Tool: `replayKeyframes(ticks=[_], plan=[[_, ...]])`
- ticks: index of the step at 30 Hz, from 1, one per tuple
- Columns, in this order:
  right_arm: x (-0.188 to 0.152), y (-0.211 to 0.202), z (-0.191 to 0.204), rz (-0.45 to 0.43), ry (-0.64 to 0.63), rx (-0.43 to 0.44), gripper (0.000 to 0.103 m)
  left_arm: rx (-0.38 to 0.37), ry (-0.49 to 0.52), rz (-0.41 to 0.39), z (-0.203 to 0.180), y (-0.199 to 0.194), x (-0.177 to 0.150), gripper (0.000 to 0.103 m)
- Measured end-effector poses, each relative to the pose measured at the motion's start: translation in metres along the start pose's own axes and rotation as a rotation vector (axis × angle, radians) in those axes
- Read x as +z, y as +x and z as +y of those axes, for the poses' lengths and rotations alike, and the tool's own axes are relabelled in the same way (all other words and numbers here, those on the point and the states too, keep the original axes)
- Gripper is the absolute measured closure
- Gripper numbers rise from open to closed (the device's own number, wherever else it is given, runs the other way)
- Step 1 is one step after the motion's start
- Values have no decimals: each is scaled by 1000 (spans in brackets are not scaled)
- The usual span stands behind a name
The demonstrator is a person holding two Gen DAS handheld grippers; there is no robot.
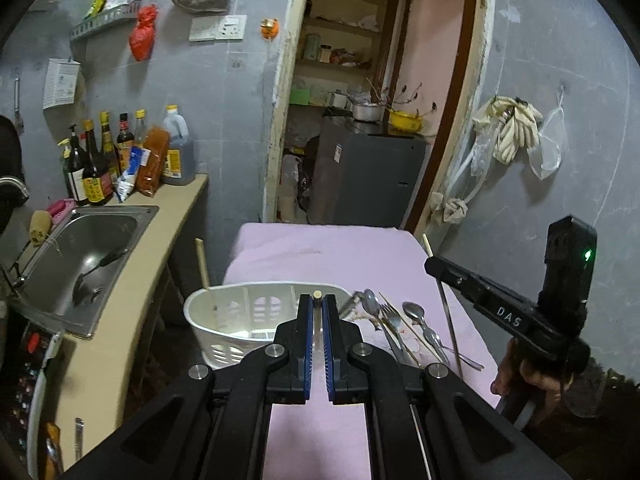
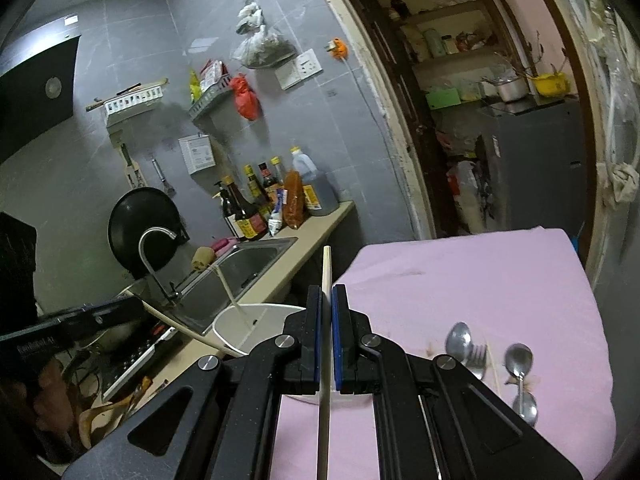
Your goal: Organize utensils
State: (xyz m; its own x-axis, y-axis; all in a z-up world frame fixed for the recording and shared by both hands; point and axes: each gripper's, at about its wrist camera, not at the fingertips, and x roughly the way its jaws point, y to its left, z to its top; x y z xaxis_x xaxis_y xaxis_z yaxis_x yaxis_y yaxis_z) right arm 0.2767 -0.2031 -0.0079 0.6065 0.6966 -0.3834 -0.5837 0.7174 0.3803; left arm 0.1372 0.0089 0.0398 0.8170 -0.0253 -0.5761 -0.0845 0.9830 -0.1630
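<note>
My left gripper (image 1: pixel 318 306) is shut on a pale chopstick (image 1: pixel 318 293), whose end pokes out above the blue pads. It hovers over the white slotted basket (image 1: pixel 224 320), in which another chopstick (image 1: pixel 204 264) leans. My right gripper (image 2: pixel 328 300) is shut on a long pale chopstick (image 2: pixel 326 272) that runs upright between its pads. The left wrist view shows it raised at the right (image 1: pixel 432 266). Spoons (image 1: pixel 414 312), a fork (image 1: pixel 394 320) and thin sticks lie in a heap on the pink cloth (image 1: pixel 320 256), right of the basket (image 2: pixel 240 328). The spoons (image 2: pixel 519 358) lie below and right of my right gripper.
A steel sink (image 1: pixel 100 240) with a ladle in it sits in the beige counter left of the table. Sauce bottles (image 1: pixel 100 152) crowd the counter's far end. A doorway behind the table opens on a grey fridge (image 1: pixel 368 176). The grey wall stands close on the right.
</note>
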Motion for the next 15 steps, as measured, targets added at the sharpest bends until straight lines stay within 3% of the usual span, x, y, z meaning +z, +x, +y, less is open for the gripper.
replayKeyframes(ticks=[7,15], plan=[[15,12,25,-27,-12,49,98,4,-42,-26,28,-23,19,98],[56,19,52,-186,-34,100,98,18,-32,-80,42,-47,42,98]])
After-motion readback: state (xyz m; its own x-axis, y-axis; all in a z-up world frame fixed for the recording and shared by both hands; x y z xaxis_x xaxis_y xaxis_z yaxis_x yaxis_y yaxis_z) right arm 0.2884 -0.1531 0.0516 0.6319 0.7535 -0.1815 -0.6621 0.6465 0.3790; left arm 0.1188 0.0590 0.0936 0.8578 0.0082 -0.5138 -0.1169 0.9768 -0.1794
